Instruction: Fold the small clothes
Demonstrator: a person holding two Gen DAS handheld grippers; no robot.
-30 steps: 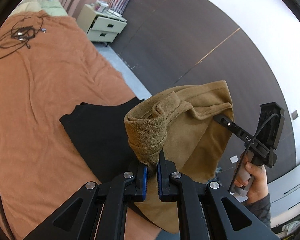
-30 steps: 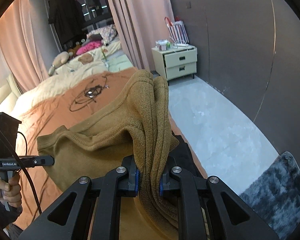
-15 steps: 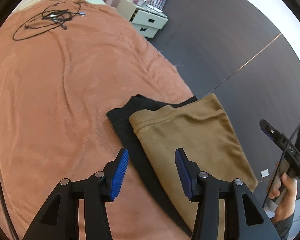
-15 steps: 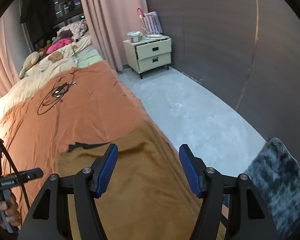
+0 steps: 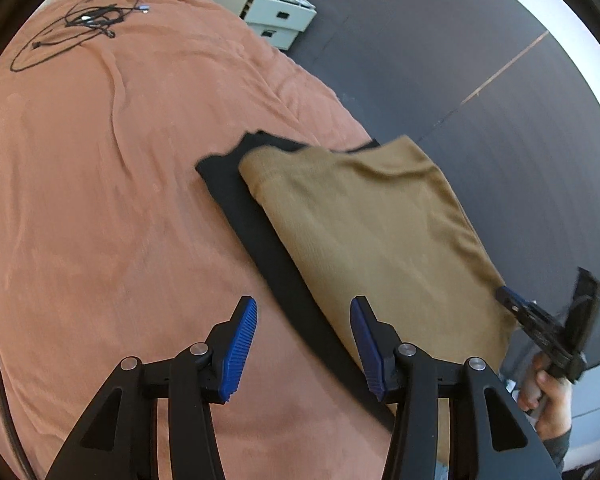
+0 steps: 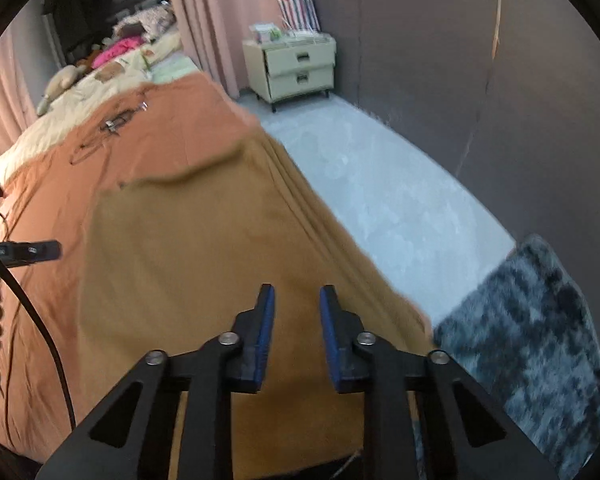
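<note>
The tan garment [image 5: 376, 240] lies flat atop the black garment [image 5: 260, 236], long axis running away from the empty, parted jaws of both grippers, directly under the right gripper [image 6: 296, 334] and right of the left gripper [image 5: 300, 344].

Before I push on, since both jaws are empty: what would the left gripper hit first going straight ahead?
Probably the black garment under the tan one: its edge lies dead ahead of the open left gripper. Depth is unclear.

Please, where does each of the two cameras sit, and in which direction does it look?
Left wrist: on the left gripper, above the orange bedspread, facing the tan garment on a black garment; right gripper shows.
Right wrist: on the right gripper, over that garment toward the nightstand.
Shared: tan garment, bedspread, nightstand.
</note>
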